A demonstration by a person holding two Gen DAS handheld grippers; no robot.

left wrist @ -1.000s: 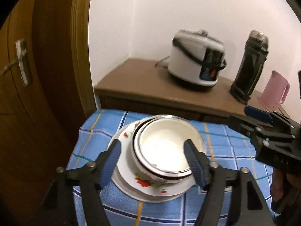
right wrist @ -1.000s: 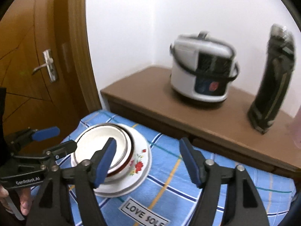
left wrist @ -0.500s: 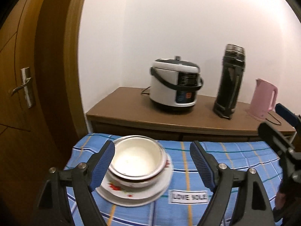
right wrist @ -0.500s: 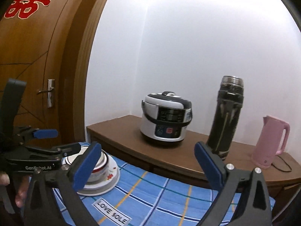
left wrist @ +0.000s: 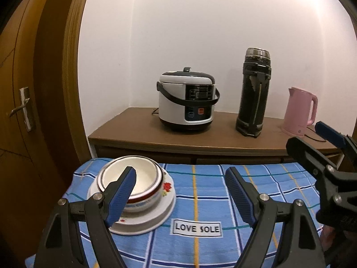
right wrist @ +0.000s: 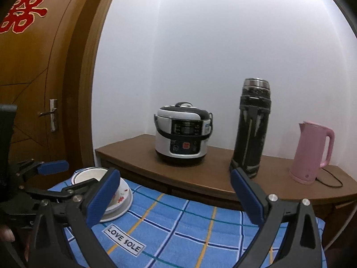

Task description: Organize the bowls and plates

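Observation:
White bowls (left wrist: 142,178) with dark red rims sit nested on a flowered white plate (left wrist: 165,210), at the left of a blue checked tablecloth (left wrist: 223,201). My left gripper (left wrist: 181,192) hovers open, short of the stack; its left finger crosses the bowls in the picture, and nothing lies between the fingers. In the right wrist view the bowls (right wrist: 89,175) and plate (right wrist: 123,203) lie far left, partly hidden. My right gripper (right wrist: 175,196) is open and empty over the cloth. Each gripper shows at the edge of the other's view.
Behind the table a wooden sideboard (left wrist: 133,129) carries a rice cooker (left wrist: 186,102), a tall black flask (left wrist: 254,93) and a pink kettle (left wrist: 300,111) with its cord. A wooden door (left wrist: 17,111) stands at the left. A "LOVE SOLE" label (left wrist: 196,227) marks the cloth.
Both grippers have drawn back from the stack and opened wider. The bowls, earlier between my left fingers, now sit farther off and to the left. Both views have tilted up toward the sideboard.

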